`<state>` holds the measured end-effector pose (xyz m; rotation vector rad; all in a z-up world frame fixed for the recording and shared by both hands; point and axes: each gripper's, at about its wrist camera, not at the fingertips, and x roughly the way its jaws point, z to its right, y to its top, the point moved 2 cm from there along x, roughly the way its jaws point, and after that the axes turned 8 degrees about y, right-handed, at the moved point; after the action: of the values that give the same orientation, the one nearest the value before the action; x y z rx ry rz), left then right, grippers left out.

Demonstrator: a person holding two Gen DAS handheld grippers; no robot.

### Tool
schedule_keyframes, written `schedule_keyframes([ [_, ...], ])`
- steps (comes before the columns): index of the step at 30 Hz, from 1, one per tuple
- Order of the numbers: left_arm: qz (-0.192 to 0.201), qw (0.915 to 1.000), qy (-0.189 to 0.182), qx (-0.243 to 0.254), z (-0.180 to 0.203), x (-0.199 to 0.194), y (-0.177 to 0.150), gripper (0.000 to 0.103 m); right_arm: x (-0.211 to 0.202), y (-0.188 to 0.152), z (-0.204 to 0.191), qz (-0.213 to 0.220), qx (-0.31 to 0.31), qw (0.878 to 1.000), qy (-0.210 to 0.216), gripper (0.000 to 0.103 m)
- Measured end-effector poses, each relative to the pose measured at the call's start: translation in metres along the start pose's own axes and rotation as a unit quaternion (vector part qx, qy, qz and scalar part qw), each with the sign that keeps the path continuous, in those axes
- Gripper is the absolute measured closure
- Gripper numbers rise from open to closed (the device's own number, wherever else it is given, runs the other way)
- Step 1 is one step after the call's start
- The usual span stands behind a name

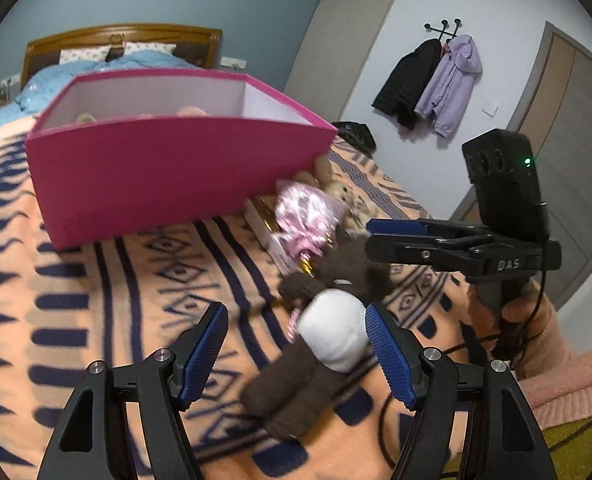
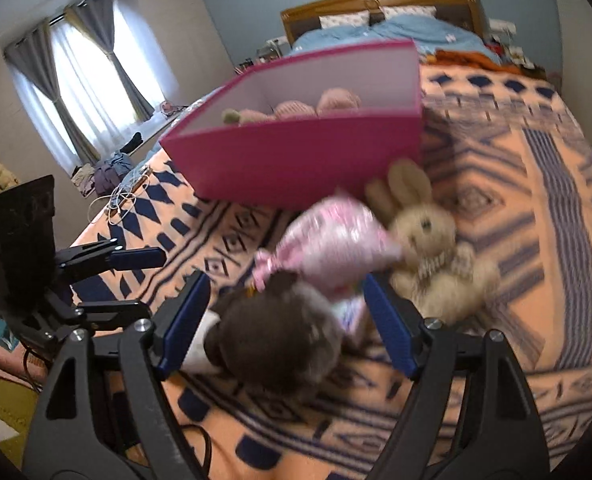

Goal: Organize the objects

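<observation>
- Left wrist view, lot: pink box (image 1: pixel 167 168) standing on the bed (image 1: pixel 95 320), at about 11 o'clock from the left gripper (image 1: pixel 296 344); open-topped, tops of pale pink plush items (image 2: pixel 316 106) showing over its rim in the right wrist view. Judged already stowed.
- Brown plush toy (image 1: pixel 336 280) with a white middle (image 1: pixel 334 334): lying on the bed blanket between the left gripper's jaws, which stand apart, not closed on it. Not yet stowed.
- Right gripper (image 2: pixel 287 320): jaws apart, straddling the brown plush toy's dark head; contact cannot be told for blur.
- Pink shiny bag (image 2: pixel 332 244): on the bed at 12 o'clock from the right gripper, just beside the box's near wall. Outside the box.
- Beige rabbit plush (image 2: pixel 428 240): at 1 o'clock from the right gripper, touching the bag, ears near the box corner. Outside the box.
- Gold-edged flat package (image 1: pixel 263 220): partly under the bag; identity unclear.
- Status, judged: partly done; at least three loose items left, the brown toy likely next.
</observation>
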<state>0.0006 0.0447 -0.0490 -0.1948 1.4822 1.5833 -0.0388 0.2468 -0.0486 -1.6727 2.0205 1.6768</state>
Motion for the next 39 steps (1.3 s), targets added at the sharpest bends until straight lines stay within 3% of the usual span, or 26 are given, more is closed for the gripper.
schedule_keyframes([
  [7,-0.022,0.9998,0.000,0.000,0.006,0.005,-0.017,0.030,0.001,-0.016,0.003,0.002,0.019,1.000,0.010,0.023],
  [11,-0.029,0.9996,0.000,-0.006,0.005,0.006,-0.022,0.031,0.006,-0.018,0.002,-0.003,0.020,1.000,0.011,0.032],
  [14,-0.033,0.9995,0.001,-0.004,0.007,0.007,-0.026,0.042,0.009,-0.021,0.000,-0.005,0.021,1.000,0.020,0.041],
  [17,-0.034,0.9994,-0.001,-0.008,0.006,0.005,-0.027,0.055,0.007,-0.022,-0.003,-0.005,0.020,1.000,0.020,0.042],
  [26,-0.034,0.9989,0.016,-0.027,-0.004,0.004,-0.026,0.068,0.001,-0.029,-0.013,0.001,0.028,0.999,0.026,0.044],
  [33,-0.025,0.9976,0.053,-0.036,-0.024,0.003,-0.014,0.069,0.000,-0.035,-0.040,-0.011,-0.007,0.999,0.046,0.044],
  [39,-0.022,0.9983,0.048,-0.024,-0.022,-0.003,-0.014,0.067,0.017,-0.042,-0.035,-0.046,0.001,0.998,0.040,0.045],
])
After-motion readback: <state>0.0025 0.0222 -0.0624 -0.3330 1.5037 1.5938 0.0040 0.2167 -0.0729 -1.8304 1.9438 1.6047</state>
